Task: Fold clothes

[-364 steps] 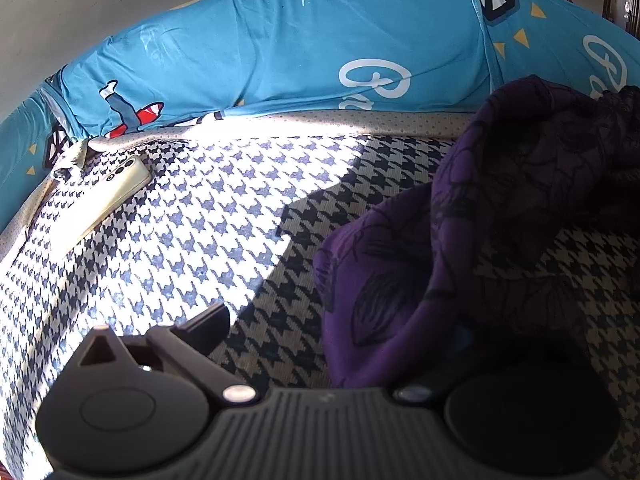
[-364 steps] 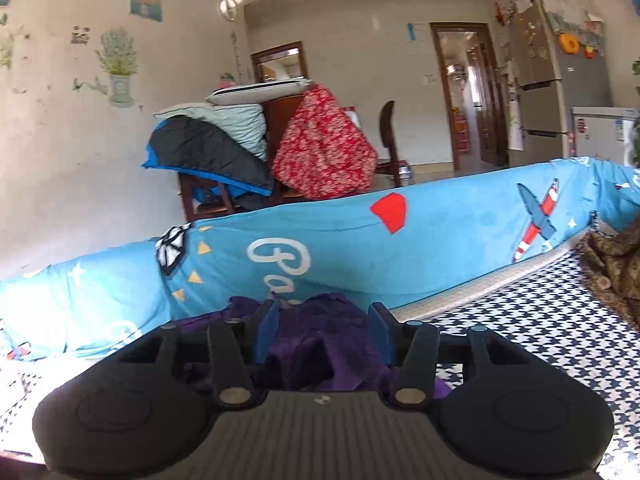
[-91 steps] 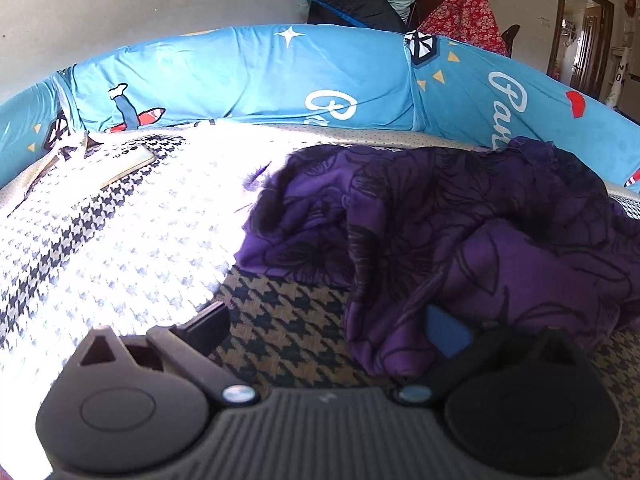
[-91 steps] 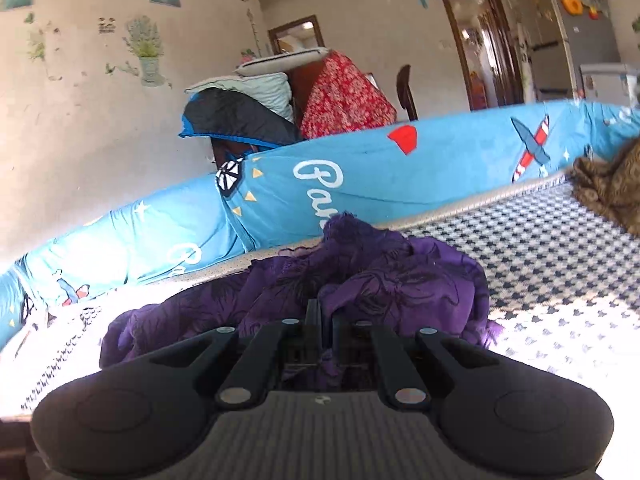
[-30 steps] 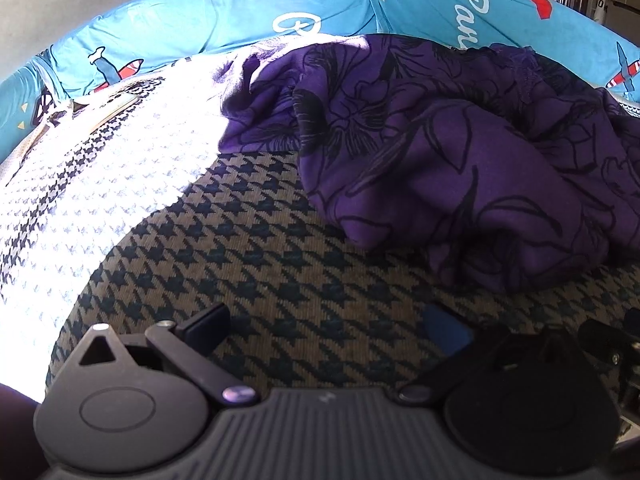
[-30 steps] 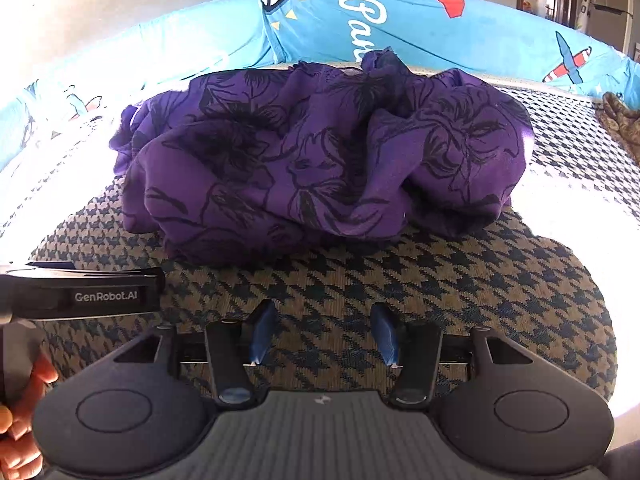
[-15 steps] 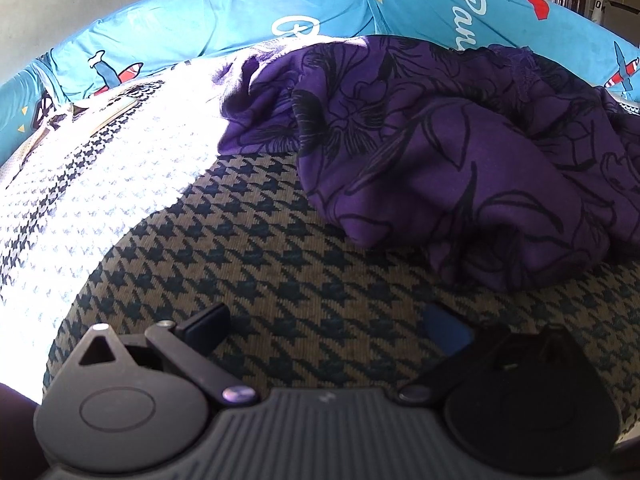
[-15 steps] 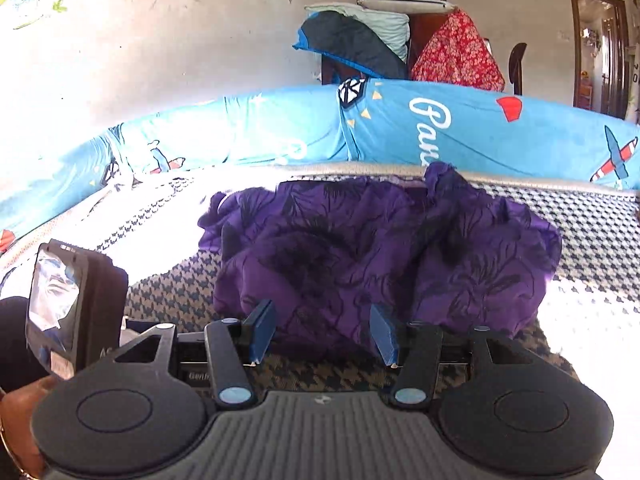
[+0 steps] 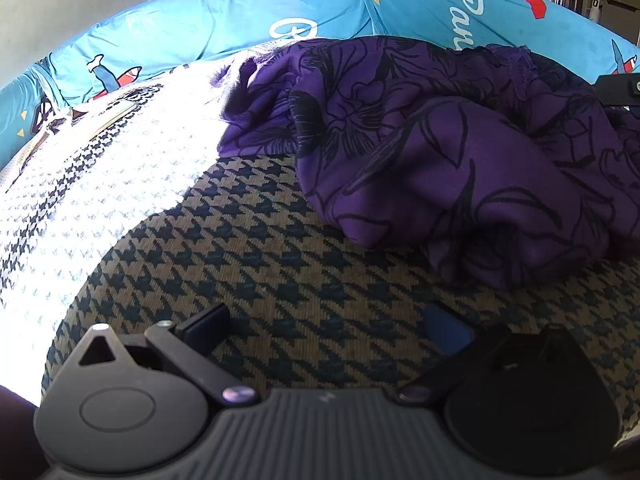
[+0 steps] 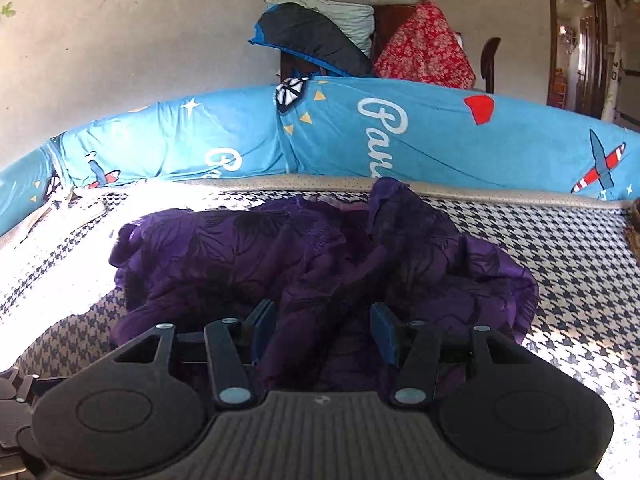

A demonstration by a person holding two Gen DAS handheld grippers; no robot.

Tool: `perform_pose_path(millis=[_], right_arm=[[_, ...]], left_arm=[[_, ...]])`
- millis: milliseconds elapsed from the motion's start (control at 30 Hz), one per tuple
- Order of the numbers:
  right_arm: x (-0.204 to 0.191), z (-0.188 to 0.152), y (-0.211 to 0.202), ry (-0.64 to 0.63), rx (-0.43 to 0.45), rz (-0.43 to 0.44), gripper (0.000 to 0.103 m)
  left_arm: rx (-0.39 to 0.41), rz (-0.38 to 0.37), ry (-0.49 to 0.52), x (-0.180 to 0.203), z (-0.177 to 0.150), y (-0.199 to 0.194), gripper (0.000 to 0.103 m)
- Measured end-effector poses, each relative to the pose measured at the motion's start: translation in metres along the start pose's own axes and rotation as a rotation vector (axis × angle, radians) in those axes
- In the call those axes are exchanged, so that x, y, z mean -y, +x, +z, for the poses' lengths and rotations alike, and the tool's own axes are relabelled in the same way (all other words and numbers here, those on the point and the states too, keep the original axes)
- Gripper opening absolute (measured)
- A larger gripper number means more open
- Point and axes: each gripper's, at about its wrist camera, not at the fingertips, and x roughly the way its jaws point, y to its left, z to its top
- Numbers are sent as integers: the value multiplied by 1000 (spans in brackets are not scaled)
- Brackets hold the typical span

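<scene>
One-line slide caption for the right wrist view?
Open right gripper straddles a fold of the crumpled purple garment on the houndstooth cover.

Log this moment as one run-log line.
task: fold clothes | purple floral garment: crumpled heap on houndstooth cover, unfolded | left gripper: open, short of garment | right gripper: open, fabric between fingers

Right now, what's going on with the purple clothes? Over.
Left gripper open over bare cover. Right gripper open, jaws around the purple garment. Garment crumpled, unfolded. Nothing in the way.
</scene>
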Motion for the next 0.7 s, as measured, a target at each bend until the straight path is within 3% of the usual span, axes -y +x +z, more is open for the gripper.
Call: perform_pose_path(millis=[133, 200, 467, 700], right_arm=[[26, -9, 29, 130, -173, -46, 52], [32, -12, 34, 150, -205, -52, 52], [31, -16, 29, 103, -217, -18, 52], [38, -8, 18, 183, -162, 39, 52]], left_arm=[[2, 0, -5, 0, 0, -1, 103], [8, 3, -5, 0, 0, -3, 103], [76, -33, -32, 0, 8, -31, 103], [191, -70, -13, 6, 44, -68, 103]])
